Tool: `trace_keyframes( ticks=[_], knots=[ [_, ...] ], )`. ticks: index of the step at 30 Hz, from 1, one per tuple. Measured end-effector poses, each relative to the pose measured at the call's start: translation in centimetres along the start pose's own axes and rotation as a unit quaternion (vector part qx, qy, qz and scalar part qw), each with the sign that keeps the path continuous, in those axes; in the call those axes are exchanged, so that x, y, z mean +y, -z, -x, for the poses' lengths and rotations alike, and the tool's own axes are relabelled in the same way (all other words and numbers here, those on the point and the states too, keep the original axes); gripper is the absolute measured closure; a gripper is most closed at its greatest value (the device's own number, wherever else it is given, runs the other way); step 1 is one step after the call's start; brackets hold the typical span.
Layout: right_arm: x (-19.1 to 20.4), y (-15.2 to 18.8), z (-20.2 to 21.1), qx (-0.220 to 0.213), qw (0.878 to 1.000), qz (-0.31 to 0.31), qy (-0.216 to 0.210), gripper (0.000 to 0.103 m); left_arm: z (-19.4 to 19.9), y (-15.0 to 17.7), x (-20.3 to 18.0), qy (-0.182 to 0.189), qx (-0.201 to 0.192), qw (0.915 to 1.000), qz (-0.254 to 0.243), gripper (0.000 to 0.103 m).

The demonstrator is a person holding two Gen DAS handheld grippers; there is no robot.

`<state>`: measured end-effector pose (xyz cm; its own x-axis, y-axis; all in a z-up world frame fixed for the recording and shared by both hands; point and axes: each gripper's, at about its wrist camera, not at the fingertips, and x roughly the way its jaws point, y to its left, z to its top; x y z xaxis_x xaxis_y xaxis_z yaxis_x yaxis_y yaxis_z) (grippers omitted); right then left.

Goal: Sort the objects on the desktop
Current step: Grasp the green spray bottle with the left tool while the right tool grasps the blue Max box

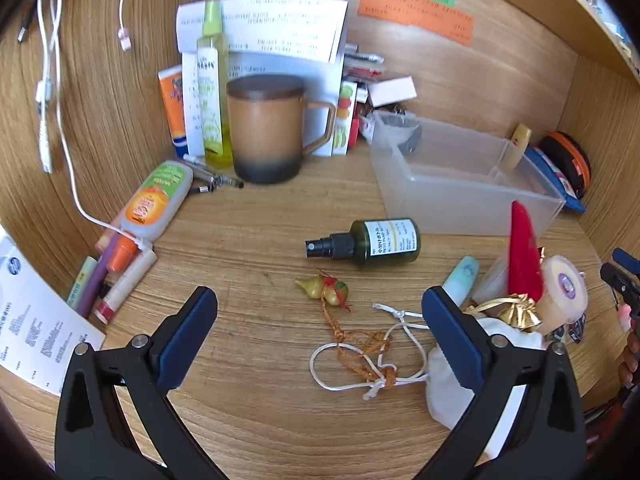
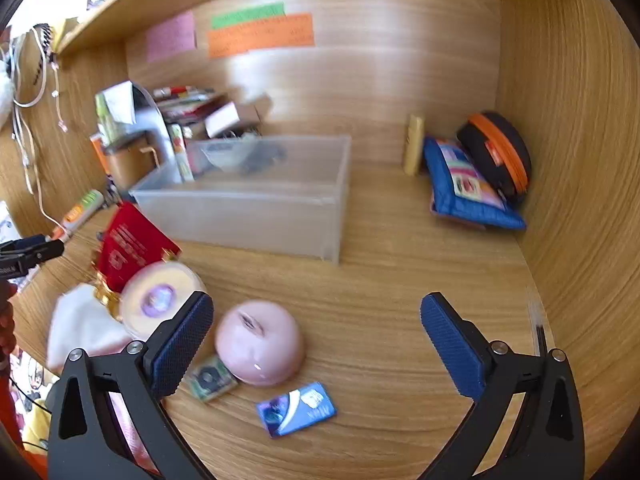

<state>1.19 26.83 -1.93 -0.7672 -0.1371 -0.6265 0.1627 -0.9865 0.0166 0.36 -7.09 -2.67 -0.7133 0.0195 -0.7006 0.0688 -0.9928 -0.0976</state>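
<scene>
My left gripper (image 1: 320, 320) is open and empty above the desk. A small gourd charm (image 1: 325, 289) with an orange cord and a white string (image 1: 380, 364) lie between its fingers. A dark green spray bottle (image 1: 370, 242) lies just beyond. A translucent bin (image 1: 460, 176) stands at the right; it also shows in the right wrist view (image 2: 256, 200). My right gripper (image 2: 316, 332) is open and empty. A pink dome (image 2: 260, 344) sits by its left finger, a blue card (image 2: 298, 408) in front.
A brown lidded mug (image 1: 268, 128), bottles and papers stand at the back left. Tubes and pens (image 1: 120, 264) lie left. A red packet (image 2: 132, 248), a round tub (image 2: 160, 300) and a white pouch (image 2: 80, 328) lie left of my right gripper. A blue pouch (image 2: 464, 196) leans at back right.
</scene>
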Motion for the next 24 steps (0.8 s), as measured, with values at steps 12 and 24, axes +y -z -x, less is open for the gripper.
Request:
trace_keyframes(
  ticks=[12, 24],
  knots=[
    [-0.4, 3.3, -0.9, 0.05, 0.999, 0.0, 0.019, 0.0, -6.9, -2.0, -2.5, 0.038, 0.07, 0.9968, -0.01, 0.0],
    [-0.1, 6.0, -1.7, 0.085, 0.996, 0.003, 0.012, 0.0, -10.4, -3.1, -2.9, 0.026, 0.106, 0.9938, 0.022, 0.0]
  ],
)
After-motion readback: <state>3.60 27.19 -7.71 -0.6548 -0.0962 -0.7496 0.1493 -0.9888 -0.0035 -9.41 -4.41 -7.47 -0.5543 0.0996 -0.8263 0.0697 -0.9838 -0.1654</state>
